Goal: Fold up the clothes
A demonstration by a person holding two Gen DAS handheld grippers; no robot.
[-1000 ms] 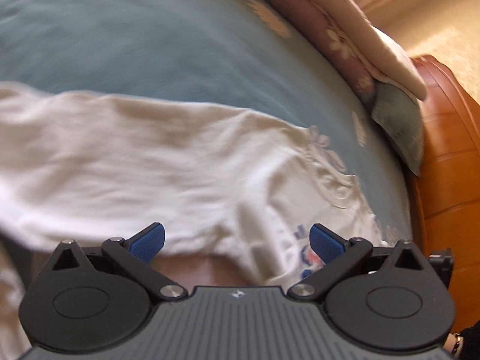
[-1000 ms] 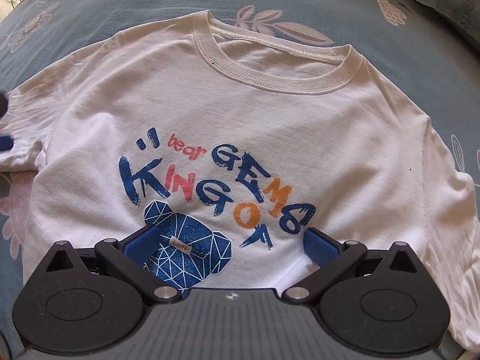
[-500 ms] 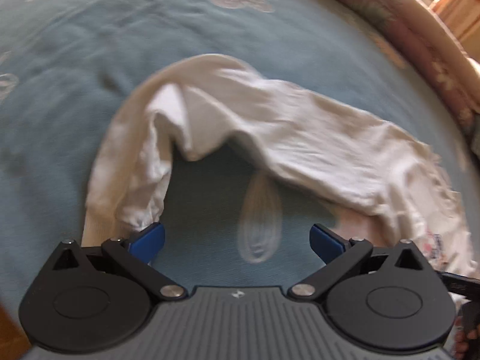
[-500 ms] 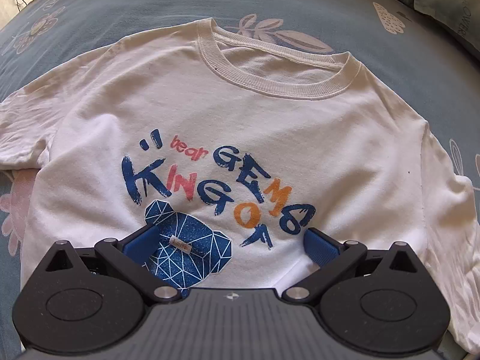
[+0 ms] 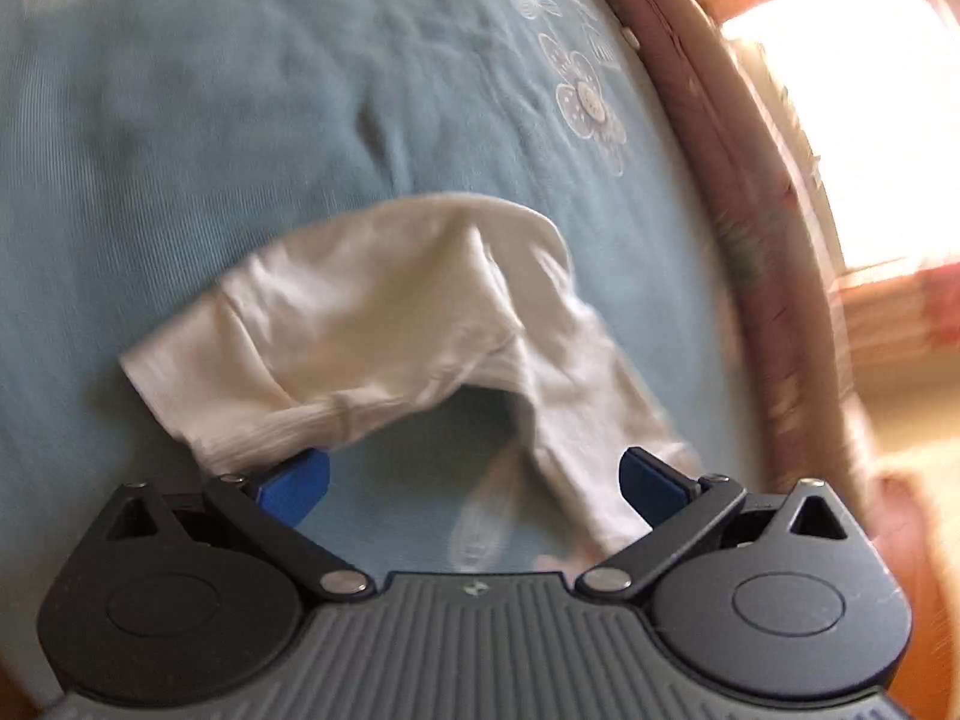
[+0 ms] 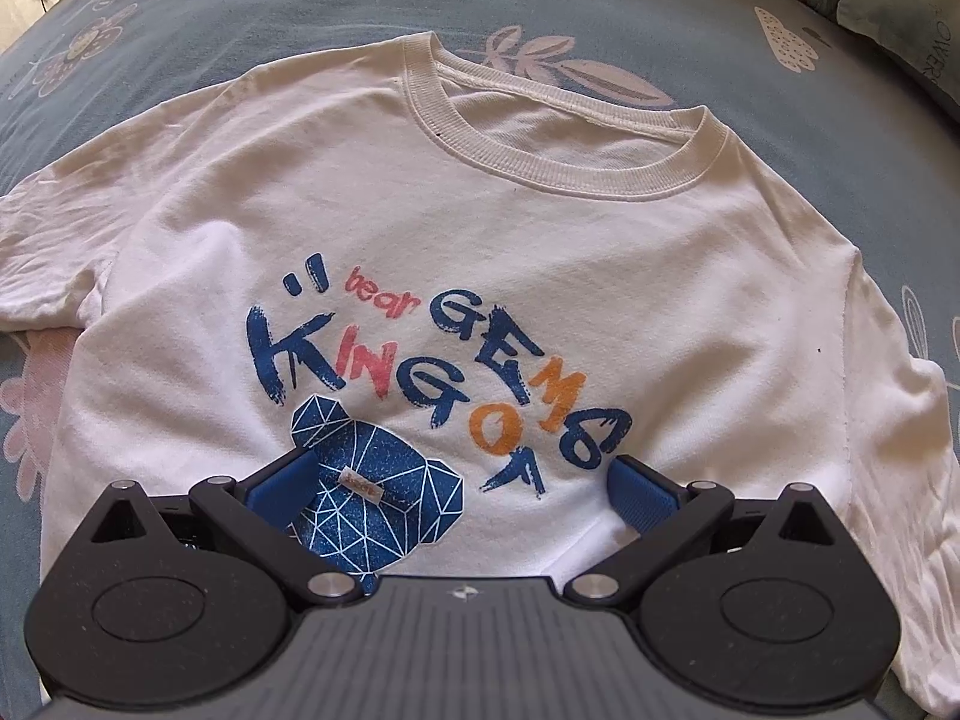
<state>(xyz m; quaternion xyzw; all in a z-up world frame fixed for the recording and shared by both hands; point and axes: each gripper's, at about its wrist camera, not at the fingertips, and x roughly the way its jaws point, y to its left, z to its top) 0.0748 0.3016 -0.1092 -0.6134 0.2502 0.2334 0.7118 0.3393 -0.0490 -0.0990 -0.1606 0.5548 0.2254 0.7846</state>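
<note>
Ahead of the right gripper point(image 6: 459, 486), a white T-shirt point(image 6: 540, 252) is lying face up and mostly flat on a blue bedspread point(image 6: 300, 6); its ribbed collar point(image 6: 558, 162) is sitting at the far end, and its printed lettering point(image 6: 420, 354) and blue bear figure point(image 6: 378, 504) are showing just beyond and between the blue fingertips point(image 6: 282, 486); the jaws are standing wide apart, closing on nothing, hovering over the lower front of the shirt; a pillow edge point(image 6: 900, 18) is peeking in at the far right. Over by the left gripper point(image 5: 474, 480), a sleeve point(image 5: 384, 324) of pale cloth is bunching up in an arch on the bedspread point(image 5: 180, 120); its ribbed hem is lying just in front of the left blue fingertip point(image 5: 294, 489), though whether it is touching I cannot tell through the blur; these jaws too are spread wide, gripping nothing; beyond, to the right, a wooden bed frame point(image 5: 750, 240) is curving past a bright window point(image 5: 852, 108).
</note>
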